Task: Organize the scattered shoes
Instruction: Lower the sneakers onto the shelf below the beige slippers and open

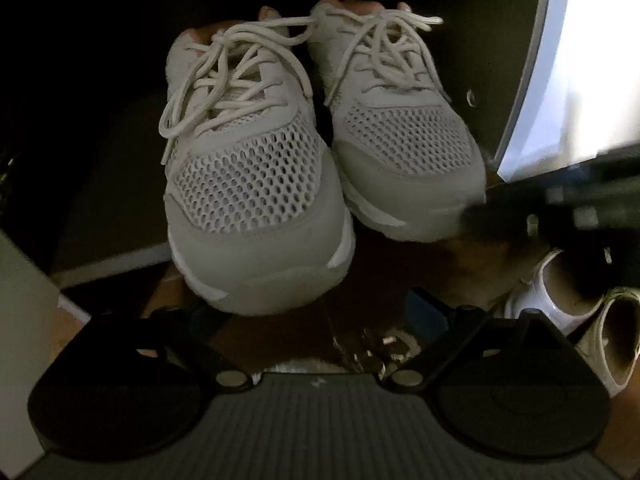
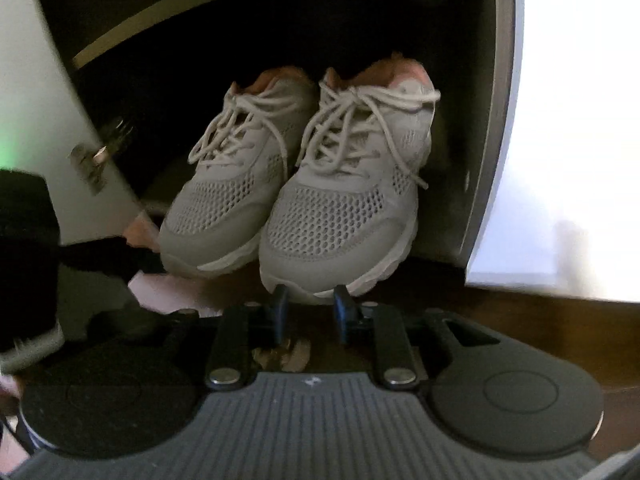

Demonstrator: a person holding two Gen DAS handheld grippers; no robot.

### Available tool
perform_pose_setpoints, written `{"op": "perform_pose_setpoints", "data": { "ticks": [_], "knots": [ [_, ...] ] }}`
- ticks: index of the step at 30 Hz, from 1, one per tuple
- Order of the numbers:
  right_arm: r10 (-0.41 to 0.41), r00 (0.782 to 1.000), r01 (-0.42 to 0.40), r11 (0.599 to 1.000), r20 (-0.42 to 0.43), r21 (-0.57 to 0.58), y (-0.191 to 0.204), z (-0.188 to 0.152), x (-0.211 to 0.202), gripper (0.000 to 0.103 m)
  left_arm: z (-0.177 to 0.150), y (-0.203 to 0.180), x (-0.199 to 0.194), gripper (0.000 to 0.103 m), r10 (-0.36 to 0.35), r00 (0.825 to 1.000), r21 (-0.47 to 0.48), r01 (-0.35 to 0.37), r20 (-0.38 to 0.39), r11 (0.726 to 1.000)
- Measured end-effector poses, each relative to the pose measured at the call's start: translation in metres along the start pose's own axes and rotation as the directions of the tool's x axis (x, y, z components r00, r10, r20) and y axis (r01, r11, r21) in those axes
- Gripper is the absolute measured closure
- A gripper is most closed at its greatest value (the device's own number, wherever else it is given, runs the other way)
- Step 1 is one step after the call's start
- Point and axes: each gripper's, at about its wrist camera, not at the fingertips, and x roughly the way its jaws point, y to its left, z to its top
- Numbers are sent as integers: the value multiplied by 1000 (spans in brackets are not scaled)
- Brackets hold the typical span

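Fingers of right gripper [image 2: 310, 300] nearly closed, empty, angled down before sneakers [image 2: 296, 184]; left gripper [image 1: 320, 320] seemingly wide, empty.

Place: a home, by a shoe cabinet
Signs: sneakers [image 2: 296, 184] in an open cabinet [image 2: 486, 160], shelf [image 2: 240, 16] above, wooden floor [image 2: 520, 320]

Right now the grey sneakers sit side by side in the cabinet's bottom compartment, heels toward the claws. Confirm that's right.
Not quite. The sneakers do sit side by side in the cabinet's bottom compartment, but their toes, not their heels, point toward the claws. Both wrist views show the mesh toe caps nearest the camera and the laces and heel openings further back.
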Motion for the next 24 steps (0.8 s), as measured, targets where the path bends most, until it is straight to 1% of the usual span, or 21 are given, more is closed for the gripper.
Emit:
{"op": "perform_pose_setpoints", "data": {
  "ticks": [1, 2, 5, 6, 8, 9, 11, 13, 16, 17, 20, 24],
  "knots": [
    [-19, 1000, 18, 1000, 12, 16, -1, 1, -2, 83, -4, 1, -2, 11, 0, 1000, 3, 0, 0, 1000],
    [-18, 1000, 18, 999, 12, 33, -2, 1, -4, 83, -7, 2, -5, 11, 1, 1000, 7, -1, 3, 1000],
    [12, 1000, -11, 999, -22, 41, 5, -8, -6, 83, -26, -5, -26, 11, 22, 999, 70, -25, 40, 997],
    [35, 999, -33, 999, -37, 33, 7, -14, -7, 83, -37, -10, -37, 11, -2, 998, 109, -4, 59, 994],
    [53, 997, -52, 999, -60, 13, 12, -21, -3, 83, -39, -15, -45, 10, -48, 997, 150, 37, 68, 988],
    [56, 996, -56, 998, -66, 8, 11, -22, 0, 83, -40, -20, -45, 10, -80, 994, 191, 64, 75, 980],
    [63, 996, -61, 998, -65, 30, 12, -23, 11, 83, -31, -30, -43, 10, -84, 992, 233, 61, 91, 971],
    [56, 997, -53, 997, -54, 52, 14, -21, 17, 83, -14, -40, -31, 10, -98, 992, 250, 74, 83, 965],
    [28, 999, -26, 997, -33, 71, 19, -14, 39, 83, -2, -38, -30, 10, -83, 994, 276, 61, 67, 959],
    [22, 999, -20, 997, -30, 74, 20, -13, 45, 83, 0, -39, -28, 10, -75, 994, 284, 51, 75, 957],
    [5, 1000, -4, 997, -19, 82, 23, -8, 64, 83, 6, -39, -23, 10, -77, 993, 286, 50, 86, 957],
    [-5, 1000, 6, 997, -11, 83, 22, -1, 76, 83, 13, -39, -11, 10, -77, 994, 285, 50, 82, 957]
  ]
}}
